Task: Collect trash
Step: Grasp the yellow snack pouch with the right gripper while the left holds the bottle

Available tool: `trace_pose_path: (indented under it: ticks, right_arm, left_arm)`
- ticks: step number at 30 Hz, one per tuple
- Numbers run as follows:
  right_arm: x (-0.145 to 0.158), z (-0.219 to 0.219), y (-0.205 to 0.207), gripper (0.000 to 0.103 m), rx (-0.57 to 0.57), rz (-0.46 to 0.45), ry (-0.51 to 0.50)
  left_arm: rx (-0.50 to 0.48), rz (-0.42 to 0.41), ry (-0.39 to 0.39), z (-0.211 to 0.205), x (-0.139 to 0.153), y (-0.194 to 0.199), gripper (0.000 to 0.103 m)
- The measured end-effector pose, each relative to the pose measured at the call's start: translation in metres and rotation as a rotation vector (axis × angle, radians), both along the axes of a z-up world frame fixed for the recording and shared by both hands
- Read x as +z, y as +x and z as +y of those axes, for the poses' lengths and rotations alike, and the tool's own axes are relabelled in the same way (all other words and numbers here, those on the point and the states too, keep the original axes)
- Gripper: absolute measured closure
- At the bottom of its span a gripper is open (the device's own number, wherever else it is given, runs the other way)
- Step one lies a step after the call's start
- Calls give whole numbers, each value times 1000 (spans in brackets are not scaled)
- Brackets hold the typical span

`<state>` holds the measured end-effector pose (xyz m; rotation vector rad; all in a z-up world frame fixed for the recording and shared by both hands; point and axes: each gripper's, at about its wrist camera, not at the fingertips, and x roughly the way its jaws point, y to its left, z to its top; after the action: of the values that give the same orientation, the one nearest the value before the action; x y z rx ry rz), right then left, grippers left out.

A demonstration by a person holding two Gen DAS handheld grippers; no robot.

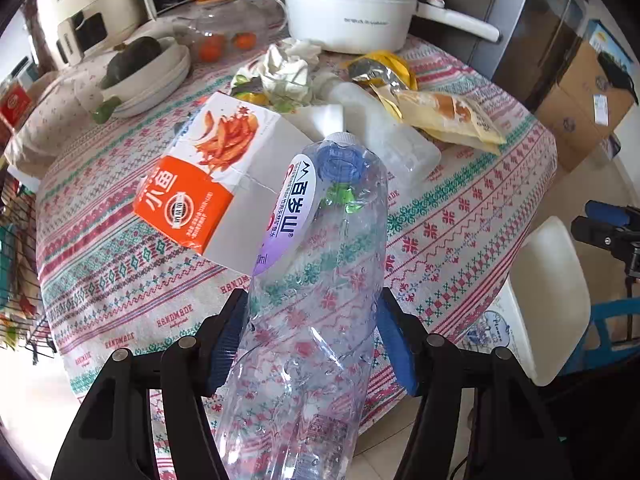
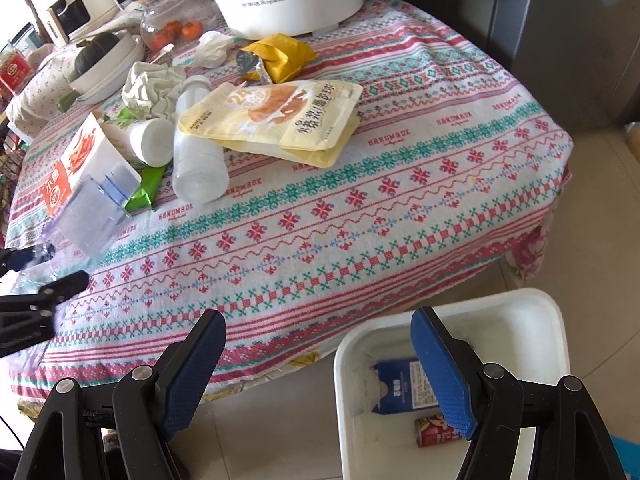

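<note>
My left gripper (image 1: 312,294) is shut on a clear crushed water bottle (image 1: 320,280), cap end pointing away, held above the patterned tablecloth (image 1: 460,216). The right wrist view shows that bottle (image 2: 86,216) blurred at the left edge. Behind it lie an orange-and-white carton (image 1: 208,184), a frosted plastic bottle (image 1: 384,132), a yellow snack pouch (image 1: 448,116) and crumpled tissue (image 1: 288,68). My right gripper (image 2: 318,314) stands open with nothing between its fingers, over the table's front edge beside a white bin (image 2: 552,320). The bin holds a blue carton (image 2: 400,388) and a red can (image 2: 432,432).
At the back of the table stand a white electric pot (image 1: 348,4), a glass teapot (image 1: 224,28) with an orange on its lid, stacked bowls (image 1: 152,76) and a cream appliance (image 1: 88,8). Cardboard boxes (image 1: 584,100) sit on the floor at the right.
</note>
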<state>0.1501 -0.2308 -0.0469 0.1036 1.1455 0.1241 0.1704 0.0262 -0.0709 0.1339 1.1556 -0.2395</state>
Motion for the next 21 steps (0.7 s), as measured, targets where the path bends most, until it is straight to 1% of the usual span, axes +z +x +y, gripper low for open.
trace_pose_path:
  ticks: [2,5,8,11,16,21]
  right_arm:
    - [1,3,9,23,7,7,-1]
    - [3,11,27,23,30,-3,-1]
    - [2,21,44,23,53,-37,-62]
    - [-6,34,57,23,110,-70,-122]
    - [-25,60,75,23,239,-107,-327]
    - [-44,87,86,25,367,-167,-542]
  left_arm:
    - [19,2,-34,6,1,-3,37]
    - [32,27,-73,10,-2,-5,38]
    - [41,16,-102,15,3,-8,38]
    - [48,-15,-130,22,16,-12,38]
    - [72,-44,-167,33,27,-15,38]
    - [88,-43,-183,38,28,-14,38]
